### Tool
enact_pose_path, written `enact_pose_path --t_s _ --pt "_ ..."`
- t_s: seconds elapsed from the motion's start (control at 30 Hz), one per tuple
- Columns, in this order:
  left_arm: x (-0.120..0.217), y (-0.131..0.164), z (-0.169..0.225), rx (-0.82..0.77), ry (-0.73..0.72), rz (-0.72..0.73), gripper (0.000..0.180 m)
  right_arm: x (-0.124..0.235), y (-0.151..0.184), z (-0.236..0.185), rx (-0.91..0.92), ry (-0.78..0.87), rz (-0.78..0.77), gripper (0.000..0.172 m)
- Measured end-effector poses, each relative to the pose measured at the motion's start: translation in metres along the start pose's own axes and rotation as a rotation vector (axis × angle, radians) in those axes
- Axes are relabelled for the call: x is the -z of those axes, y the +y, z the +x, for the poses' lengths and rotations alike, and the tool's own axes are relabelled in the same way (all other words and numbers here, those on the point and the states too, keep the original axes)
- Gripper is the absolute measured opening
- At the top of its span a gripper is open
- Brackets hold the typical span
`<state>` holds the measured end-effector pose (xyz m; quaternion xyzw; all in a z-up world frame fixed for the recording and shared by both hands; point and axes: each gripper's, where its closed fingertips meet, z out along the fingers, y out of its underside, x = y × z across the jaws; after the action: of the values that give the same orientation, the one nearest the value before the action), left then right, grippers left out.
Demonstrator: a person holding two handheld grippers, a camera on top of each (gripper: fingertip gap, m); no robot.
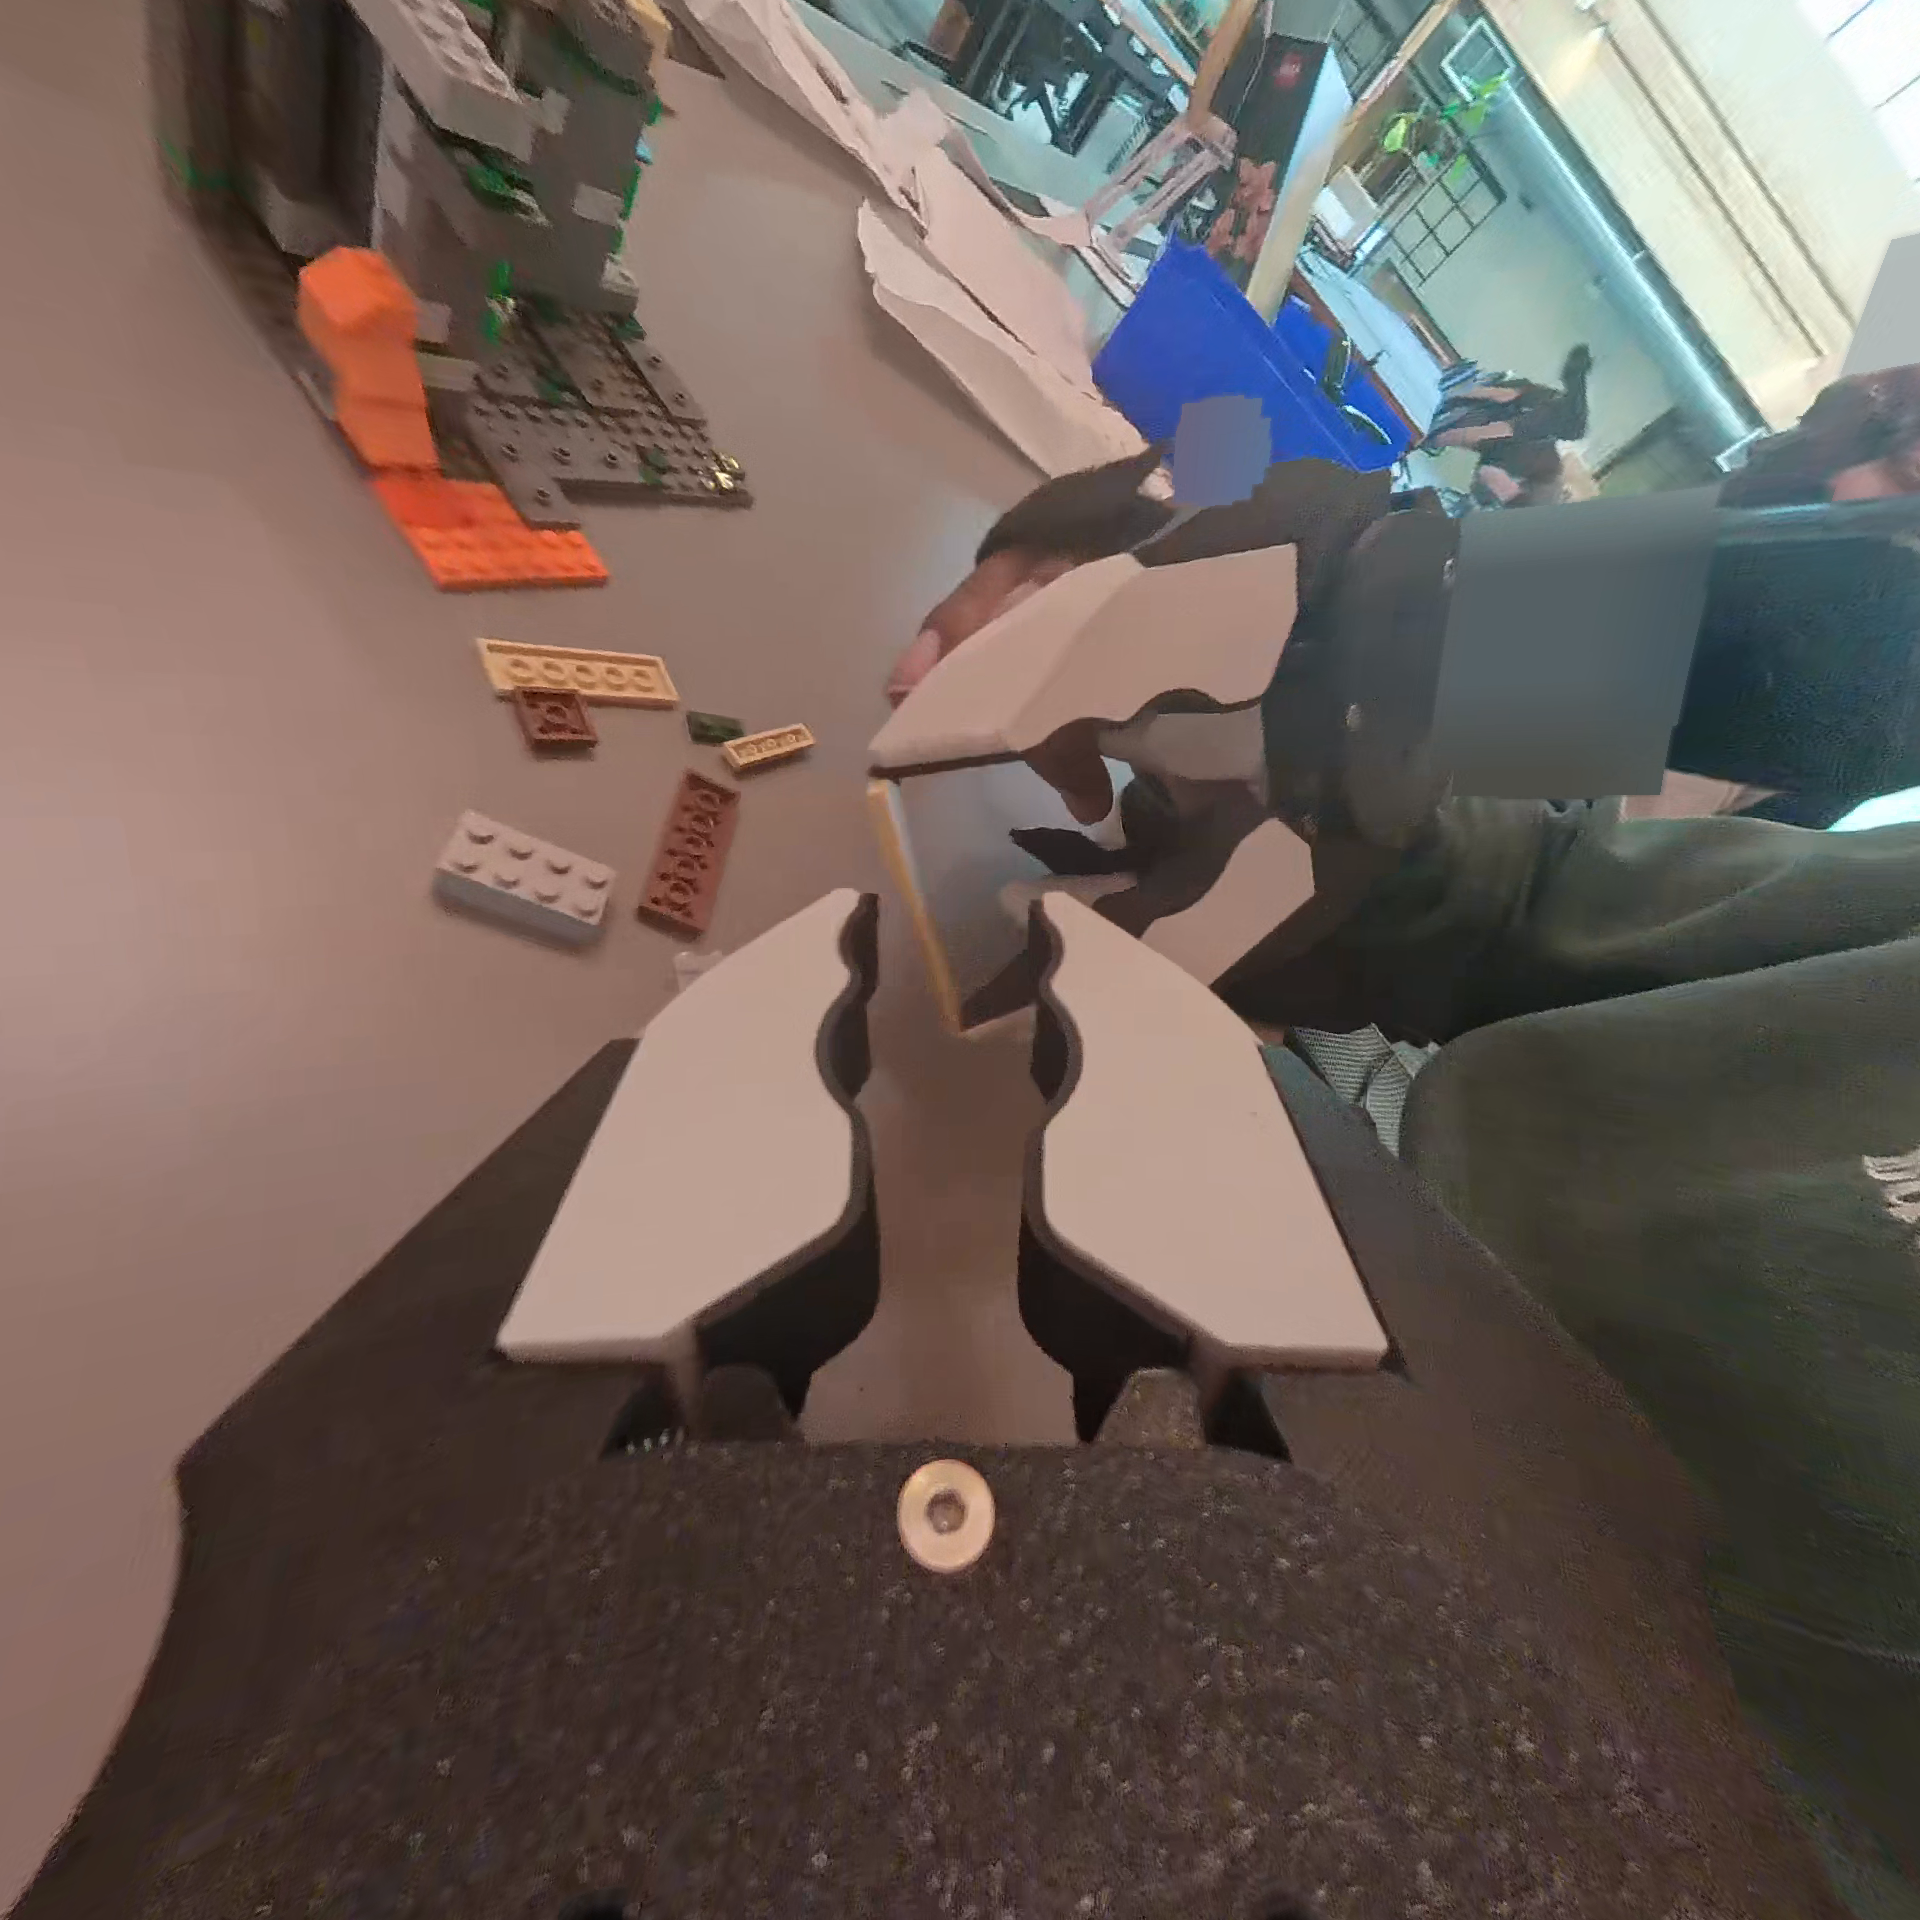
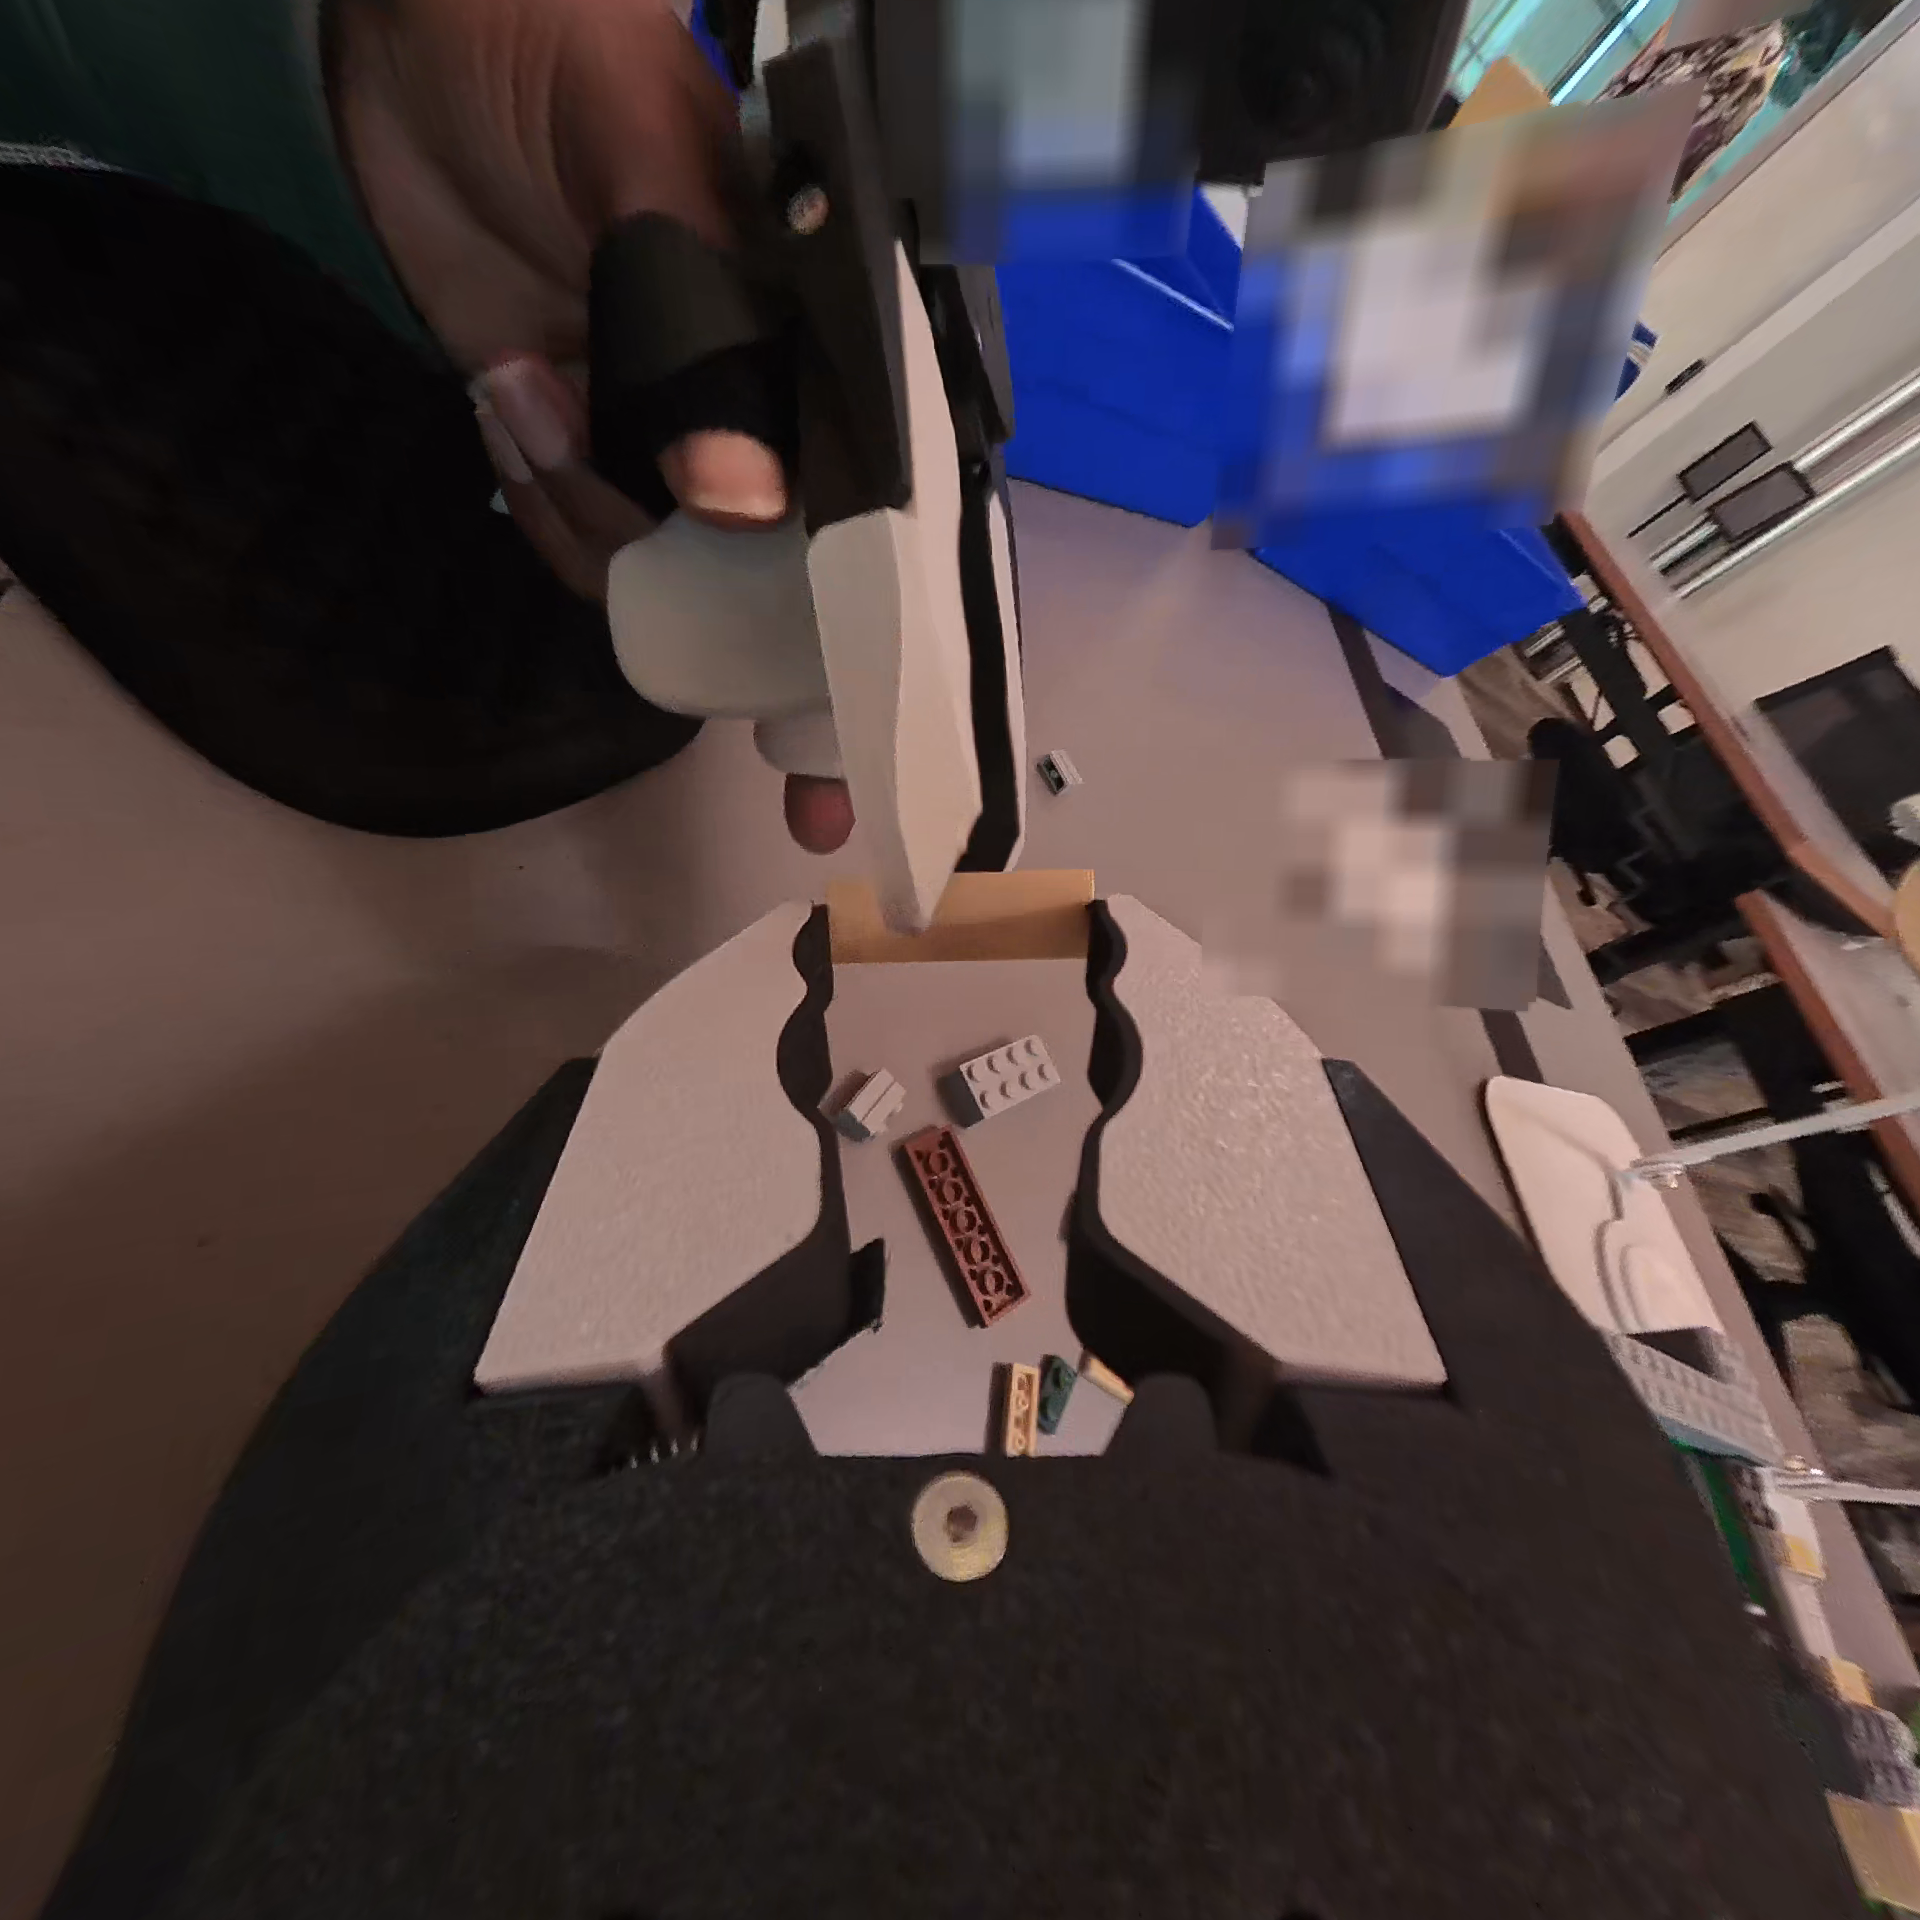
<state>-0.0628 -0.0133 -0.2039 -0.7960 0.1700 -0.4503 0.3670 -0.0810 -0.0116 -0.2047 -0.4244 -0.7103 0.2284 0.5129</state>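
Right gripper [image 2: 961, 930] clamping tan plate [image 2: 1023, 920] — endwise

Right gripper [image 2: 961, 925] holds a flat tan plate [image 2: 997, 920] edgewise, one pad on each end, fingers wide apart. Left gripper [image 1: 951, 909] comes in crosswise to it, jaws partly spread astride the same plate's edge, a gap showing on each side. A bare hand [image 2: 540, 208] wraps the left gripper's handle, thumb in a black sleeve. A dark-green-sleeved arm [image 1: 1662, 904] backs the right gripper.
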Motion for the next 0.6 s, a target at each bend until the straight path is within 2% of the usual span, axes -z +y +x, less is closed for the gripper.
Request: enact_pose_path --t_s 0.07,0.13,0.17,0.23,0.3,0.47,0.6 --pt "-0.003 0.001 -0.004 -0.024 -0.025 -0.009 0.005 0.000 -0.002 -0.001 0.014 0.004 0.004 0.047" --pt "-0.002 -0.001 -0.005 -0.050 -0.029 -0.007 0.004 0.001 -0.003 0.001 0.027 0.021 0.010 0.047" --pt "-0.001 0.000 -0.009 -0.069 -0.057 -0.018 0.004 0.003 -0.004 0.004 0.026 0.034 0.021 0.040" --pt "0.006 -0.003 -0.012 -0.115 -0.086 -0.008 0.003 0.004 0.001 0.005 -0.005 0.000 -0.007 0.044" --pt "0.018 -0.008 -0.018 -0.151 -0.134 0.002 0.002 0.004 0.017 0.001 -0.059 -0.088 -0.068 0.042" --pt "0.044 -0.010 -0.028 -0.235 -0.256 -0.015 0.003 0.000 0.080 0.002 -0.098 -0.259 -0.319 0.038" --pt "0.053 -0.002 -0.029 -0.299 -0.318 -0.051 0.003 -0.003 0.099 0.002 -0.113 -0.429 -0.415 0.033"
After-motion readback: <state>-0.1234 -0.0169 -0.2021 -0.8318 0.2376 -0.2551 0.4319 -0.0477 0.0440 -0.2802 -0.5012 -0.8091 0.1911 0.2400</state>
